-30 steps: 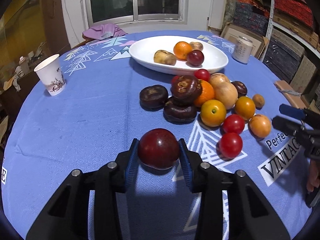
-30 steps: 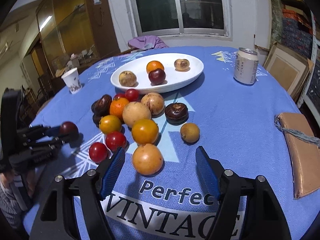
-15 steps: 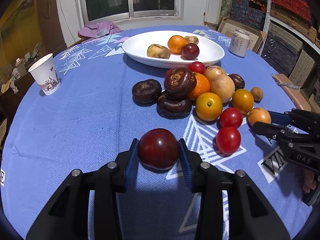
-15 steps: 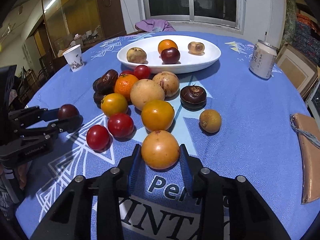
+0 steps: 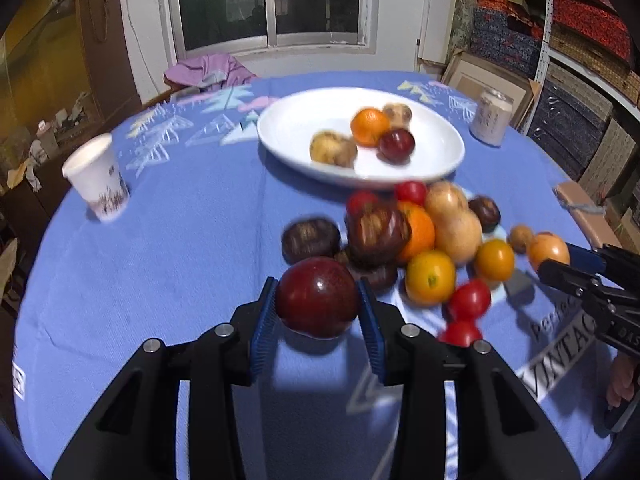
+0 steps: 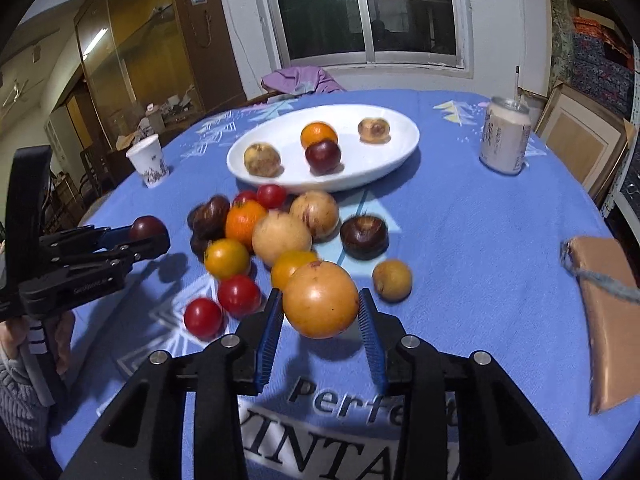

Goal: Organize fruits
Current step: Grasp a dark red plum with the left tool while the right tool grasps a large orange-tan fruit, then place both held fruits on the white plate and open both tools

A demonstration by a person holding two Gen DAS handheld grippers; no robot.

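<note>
The left gripper [image 5: 318, 300] points down at a slant over the table, its 2 blue pads [image 5: 264, 322] pressed against either side of a dark red plum [image 5: 317, 297] — the fruit sits clear of the cloth. The right gripper [image 6: 320, 306] slants down the same way; its jaws have just closed, and now both pads [image 6: 269, 330] clamp an orange fruit [image 6: 321, 300], lifted off the cloth too. A hand [image 6: 60, 338] grips the left tool's handle, a grey sleeve [image 6: 18, 396] below it.
</note>
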